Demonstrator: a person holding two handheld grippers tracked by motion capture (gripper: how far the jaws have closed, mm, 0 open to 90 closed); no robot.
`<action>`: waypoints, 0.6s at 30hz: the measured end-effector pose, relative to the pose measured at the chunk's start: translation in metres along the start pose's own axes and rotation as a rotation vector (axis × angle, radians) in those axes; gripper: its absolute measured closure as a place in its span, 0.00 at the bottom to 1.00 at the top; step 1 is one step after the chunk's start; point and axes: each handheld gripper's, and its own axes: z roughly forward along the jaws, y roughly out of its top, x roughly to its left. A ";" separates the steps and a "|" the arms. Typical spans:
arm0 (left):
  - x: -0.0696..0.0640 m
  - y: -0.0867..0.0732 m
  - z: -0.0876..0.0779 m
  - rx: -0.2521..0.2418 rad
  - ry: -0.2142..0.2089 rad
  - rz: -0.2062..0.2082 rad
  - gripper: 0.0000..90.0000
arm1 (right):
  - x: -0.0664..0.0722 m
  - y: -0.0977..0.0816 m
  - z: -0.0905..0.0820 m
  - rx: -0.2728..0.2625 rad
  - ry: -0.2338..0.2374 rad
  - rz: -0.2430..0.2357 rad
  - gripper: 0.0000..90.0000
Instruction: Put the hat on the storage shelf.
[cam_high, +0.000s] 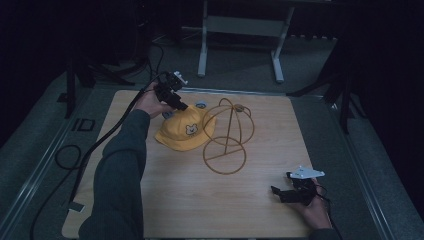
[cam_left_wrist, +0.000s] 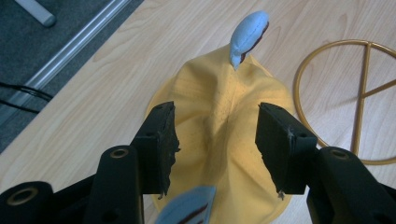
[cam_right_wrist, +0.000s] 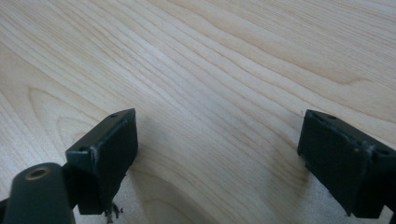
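Not far along, I'd say: yellow hat (cam_high: 184, 131) lies crumpled on the desk (cam_high: 165, 200), touching the wire stand (cam_high: 227, 137) at its 9 o'clock. Left hand-held gripper (cam_left_wrist: 215, 140) straddles it spread, nothing pinched; right hand-held gripper (cam_right_wrist: 217, 154) spread too.

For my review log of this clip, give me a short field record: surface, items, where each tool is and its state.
surface: wooden table
item 1: yellow hat with a bear patch and blue ears, lying on the table
item 2: gold wire hat stand, beside the hat and touching its brim
left tool: jaws open, astride the hat's crown, pads not pressing
right tool: jaws open, nothing between them, over bare wood near the front right corner
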 end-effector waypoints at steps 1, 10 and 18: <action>0.000 0.000 0.003 0.000 -0.003 -0.004 0.53 | 0.000 0.000 0.000 0.000 0.000 0.000 0.13; -0.006 0.003 0.030 0.064 -0.004 -0.014 0.51 | 0.000 0.000 0.000 -0.001 0.001 -0.002 0.13; -0.013 0.003 0.048 0.131 0.004 0.020 0.60 | 0.000 0.000 0.000 -0.002 0.002 -0.004 0.13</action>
